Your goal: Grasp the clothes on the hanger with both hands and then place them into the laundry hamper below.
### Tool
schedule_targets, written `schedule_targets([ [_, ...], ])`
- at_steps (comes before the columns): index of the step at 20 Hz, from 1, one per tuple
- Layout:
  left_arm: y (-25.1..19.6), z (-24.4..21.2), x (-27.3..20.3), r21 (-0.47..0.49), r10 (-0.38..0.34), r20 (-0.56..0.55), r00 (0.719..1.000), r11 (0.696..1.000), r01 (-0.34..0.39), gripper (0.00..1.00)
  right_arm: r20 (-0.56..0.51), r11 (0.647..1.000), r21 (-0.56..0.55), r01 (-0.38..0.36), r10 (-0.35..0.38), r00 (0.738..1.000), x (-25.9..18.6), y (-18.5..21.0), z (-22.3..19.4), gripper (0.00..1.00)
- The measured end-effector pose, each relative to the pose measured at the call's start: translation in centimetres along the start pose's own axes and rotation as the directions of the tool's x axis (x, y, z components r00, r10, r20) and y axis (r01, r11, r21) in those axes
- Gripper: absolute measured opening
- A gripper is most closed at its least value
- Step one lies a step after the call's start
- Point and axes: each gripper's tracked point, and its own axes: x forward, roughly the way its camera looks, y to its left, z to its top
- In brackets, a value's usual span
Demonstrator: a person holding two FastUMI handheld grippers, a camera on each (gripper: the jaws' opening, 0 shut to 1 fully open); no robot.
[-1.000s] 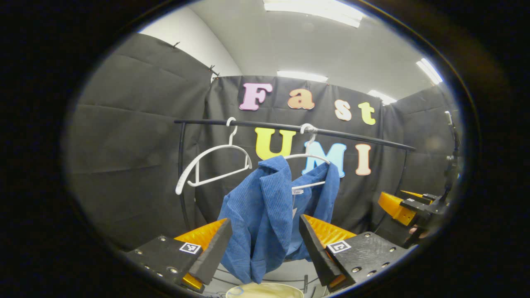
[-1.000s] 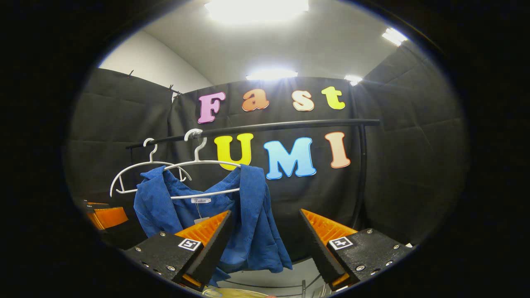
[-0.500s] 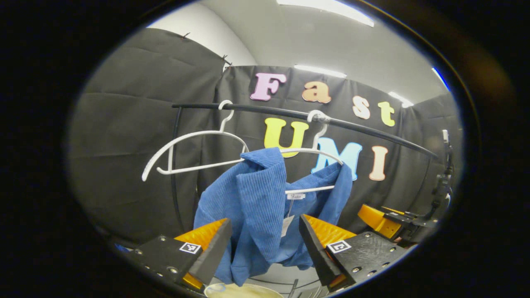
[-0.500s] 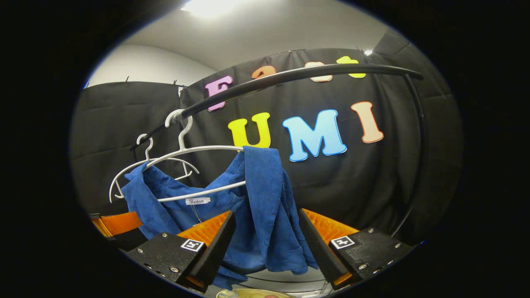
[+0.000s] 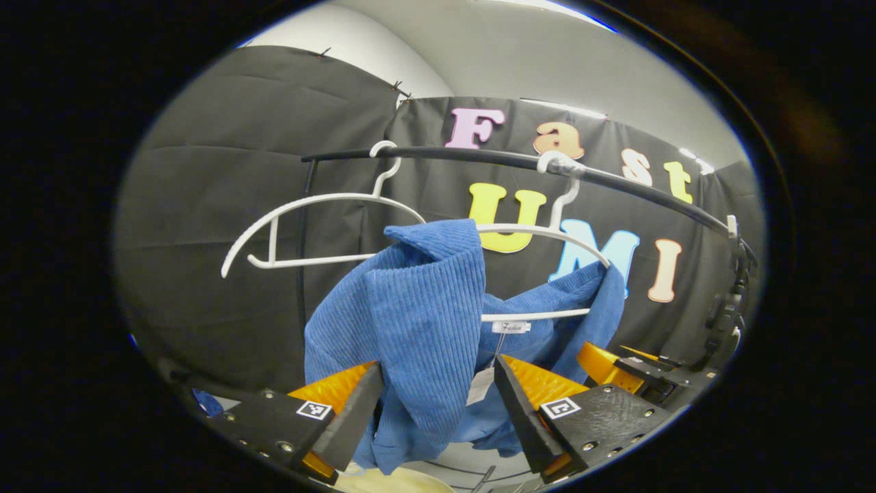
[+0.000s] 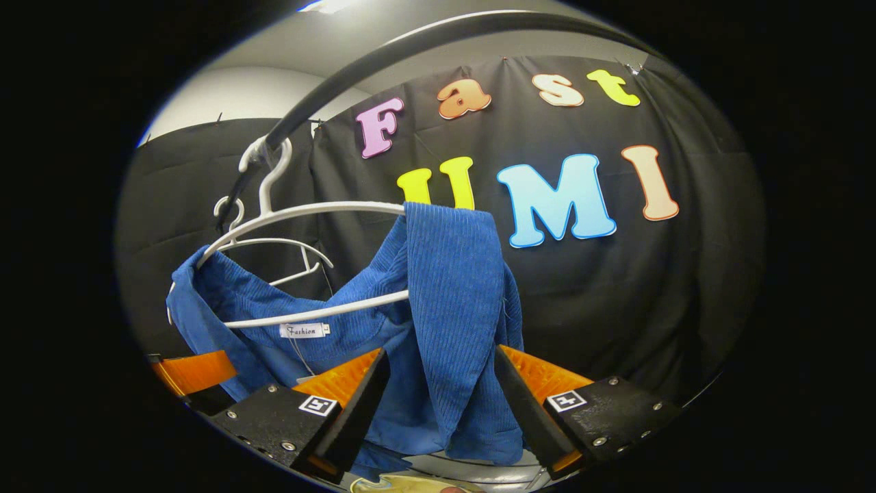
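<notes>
- Hanging off a white hanger [image 5: 547, 236] on the black rail [image 5: 479, 159], the blue corduroy garment [image 5: 417, 322] drapes with its long axis running downward, one shoulder at each end of the hanger.
- Over on the left of the left gripper view, a second white hanger [image 5: 308, 229] sits bare on the same rail, just beside the loaded one.
- Left gripper [image 5: 434, 411]: jaws spread wide, the garment's near shoulder fold dropping between its fingers; whether either finger touches the cloth, I cannot tell.
- Below that fold, a pale rim of the laundry hamper [image 5: 397, 481] peeks in at the bottom edge, with the garment's lower hem hanging just above it.
- Moving right, the other gripper shows past the garment's far shoulder, near the right-hand end of the hanger.
- In the right gripper view, the right gripper [image 6: 438, 407] is also spread wide, the garment's other shoulder panel hanging straight down between the fingers.
- Open room: dark booth wall to the right of that panel.
</notes>
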Motion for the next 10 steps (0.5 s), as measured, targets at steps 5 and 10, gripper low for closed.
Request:
schedule_targets([
  [5,0.5,-0.8,1.9,0.042,0.101,-0.010,0.995,0.994,-0.100,0.92,-0.038,1.000,0.001,0.002,-0.002,0.999,2.8,-0.9,-1.2,0.96],
  [10,2.3,0.1,3.2,0.038,0.172,0.023,0.985,0.984,-0.173,0.94,-0.033,1.000,0.009,-0.023,0.023,0.999,4.7,-0.9,-1.1,0.95],
])
